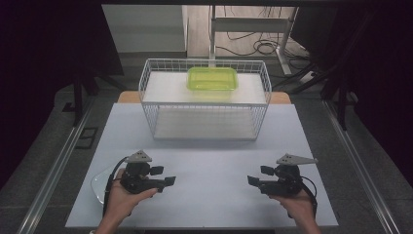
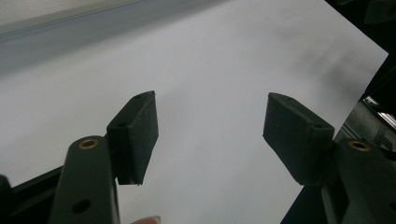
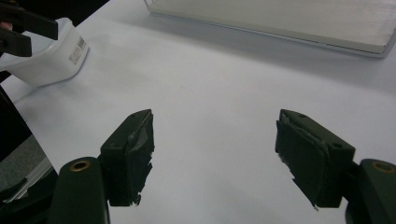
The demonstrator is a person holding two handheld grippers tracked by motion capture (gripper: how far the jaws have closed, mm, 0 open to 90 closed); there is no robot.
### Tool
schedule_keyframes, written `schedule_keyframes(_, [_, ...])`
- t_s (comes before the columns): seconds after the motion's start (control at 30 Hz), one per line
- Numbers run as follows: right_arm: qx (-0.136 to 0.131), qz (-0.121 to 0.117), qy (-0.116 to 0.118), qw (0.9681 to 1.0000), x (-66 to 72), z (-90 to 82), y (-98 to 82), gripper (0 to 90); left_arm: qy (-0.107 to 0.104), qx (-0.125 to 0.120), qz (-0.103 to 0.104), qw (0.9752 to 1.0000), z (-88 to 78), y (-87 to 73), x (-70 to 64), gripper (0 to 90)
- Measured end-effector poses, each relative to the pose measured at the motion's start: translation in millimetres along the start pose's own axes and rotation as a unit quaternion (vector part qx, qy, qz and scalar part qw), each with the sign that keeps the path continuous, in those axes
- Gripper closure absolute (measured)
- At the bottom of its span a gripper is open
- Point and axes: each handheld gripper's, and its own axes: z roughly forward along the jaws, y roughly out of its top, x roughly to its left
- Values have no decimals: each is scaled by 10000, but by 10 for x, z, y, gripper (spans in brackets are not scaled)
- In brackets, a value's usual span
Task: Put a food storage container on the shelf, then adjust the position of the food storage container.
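1. Resting low over the near part of the white desk (image 1: 204, 146), the left tongs (image 1: 163, 176) and the right tongs (image 1: 259, 175) point toward each other across a bare stretch of desktop.
2. Left tongs (image 2: 210, 128): jaws spread wide, nothing between the black pads, released.
3. Right tongs (image 3: 215, 149): jaws likewise apart over plain desktop, released, with worn and ragged pad edges.
4. A clear, rounded plastic container (image 1: 100, 184) lies at the near left edge of the desk, just beside and partly under the left hand (image 1: 122, 197); in the right gripper view it shows as a pale tub with a barcode label (image 3: 51, 56).
5. A white wire basket rack with a flat shelf (image 1: 204, 97) stands at the far middle of the desk.
6. A translucent lime-green rectangular box (image 1: 213, 78) sits on top of the rack's shelf, well apart from both tongs.
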Motion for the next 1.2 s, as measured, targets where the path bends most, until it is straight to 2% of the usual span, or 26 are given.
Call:
schedule_keyframes(0.23, [5, -30, -100, 9999, 38, -17, -20, 281, 85, 45, 15, 10000, -27, -18, -56, 331])
schedule_keyframes(0.4, [42, -45, -157, 9999, 71, -15, -41, 281, 152, 62, -57, 9998, -100, -39, -42, 345])
schedule_keyframes(0.63, [51, -43, -225, 9997, 62, 0, -44, 281, 393, 28, -193, 9990, -255, -58, 73, 350])
schedule_keyframes(0.8, [27, -22, -259, 9997, 72, -16, -60, 281, 495, -25, -393, 9980, -400, -96, 171, 350])
schedule_keyframes(0.97, [63, -79, -268, 9996, 90, -15, -65, 281, 607, -111, -664, 9959, -550, -140, 263, 364])
schedule_keyframes(1.2, [118, -65, -297, 9995, 78, 16, -81, 281, 822, -165, -884, 9926, -720, -218, 415, 466])
